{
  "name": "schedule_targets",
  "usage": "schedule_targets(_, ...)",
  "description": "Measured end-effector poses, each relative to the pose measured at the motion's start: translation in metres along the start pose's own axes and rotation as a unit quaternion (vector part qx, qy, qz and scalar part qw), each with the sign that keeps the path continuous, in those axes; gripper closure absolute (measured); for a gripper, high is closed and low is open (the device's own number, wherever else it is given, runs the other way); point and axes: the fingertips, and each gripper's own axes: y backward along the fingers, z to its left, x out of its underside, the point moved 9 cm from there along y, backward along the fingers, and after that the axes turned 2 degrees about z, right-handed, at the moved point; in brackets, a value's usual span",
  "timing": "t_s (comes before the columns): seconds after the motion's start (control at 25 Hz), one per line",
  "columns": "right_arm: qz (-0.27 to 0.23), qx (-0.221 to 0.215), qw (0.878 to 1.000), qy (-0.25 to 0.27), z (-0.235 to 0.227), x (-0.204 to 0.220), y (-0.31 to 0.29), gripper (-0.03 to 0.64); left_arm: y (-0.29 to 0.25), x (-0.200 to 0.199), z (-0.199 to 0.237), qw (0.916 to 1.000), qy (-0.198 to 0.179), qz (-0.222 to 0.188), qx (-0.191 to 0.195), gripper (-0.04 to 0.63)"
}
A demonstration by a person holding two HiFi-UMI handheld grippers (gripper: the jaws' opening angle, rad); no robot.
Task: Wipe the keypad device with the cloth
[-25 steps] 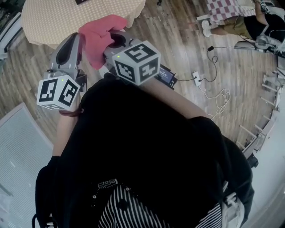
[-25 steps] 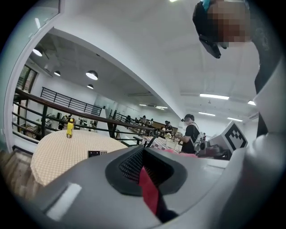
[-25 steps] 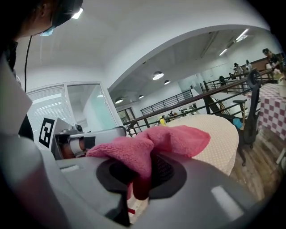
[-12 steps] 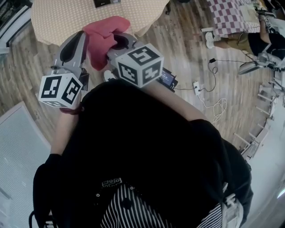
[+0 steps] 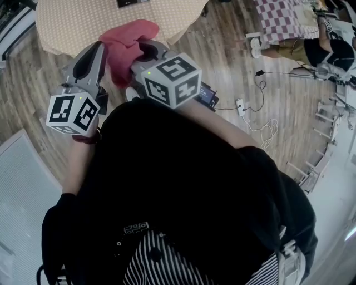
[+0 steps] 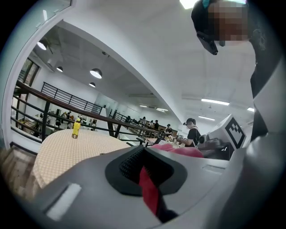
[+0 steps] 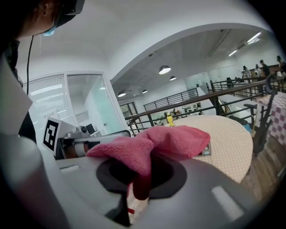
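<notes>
A pink cloth (image 5: 125, 42) is bunched between my two grippers, held close in front of the person's chest. My left gripper (image 5: 103, 49) is shut on one strip of the cloth (image 6: 149, 192). My right gripper (image 5: 142, 51) is shut on the cloth's (image 7: 152, 147) other end, which puffs out above its jaws. The dark keypad device (image 5: 132, 2) lies on the round beige table (image 5: 72, 25) beyond the grippers, cut off by the top edge of the head view. In the right gripper view only a corner of the device (image 7: 206, 149) shows behind the cloth.
A yellow bottle (image 6: 76, 128) stands on the far side of the table. On the wood floor to the right lie a dark box (image 5: 207, 94), a power strip (image 5: 242, 104) and white cables. A white slatted panel (image 5: 22, 189) is at the left. People stand in the background.
Both grippers keep their hold on the cloth and stay together. Only the head view has shifted a little, so the table slides slightly in the picture.
</notes>
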Motion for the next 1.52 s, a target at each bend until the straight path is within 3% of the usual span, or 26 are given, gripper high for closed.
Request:
schedule_targets(0.2,0.017,-0.022,1.000,0.014,0.004,-0.003,-0.002,0.549,0.006,-0.007,-0.006,0.9999,-0.005,-0.014,-0.001,0.592)
schedule_targets(0.48,0.021,-0.069,0.997,0.040,0.014,-0.020,-0.032,0.549,0.022,-0.017,0.010,0.9982,0.003,-0.031,-0.051,0.592)
schedule_targets(0.72,0.020,-0.081,0.996,0.034,0.000,-0.032,-0.049,0.549,0.007,-0.022,0.026,0.9978,0.006,-0.026,-0.061,0.592)
schedule_targets(1.04,0.013,-0.068,0.998,0.006,-0.074,-0.051,-0.071,0.549,-0.069,-0.026,0.044,0.9987,0.007,-0.008,-0.049,0.592)
schedule_targets(1.28,0.008,-0.064,0.998,-0.007,-0.141,-0.094,-0.090,0.549,-0.150,-0.054,0.056,0.9995,-0.006,0.002,-0.031,0.592)
schedule_targets(1.52,0.014,-0.084,0.996,-0.011,-0.201,-0.133,-0.102,0.549,-0.219,-0.080,0.060,0.9990,-0.008,0.008,-0.044,0.592)
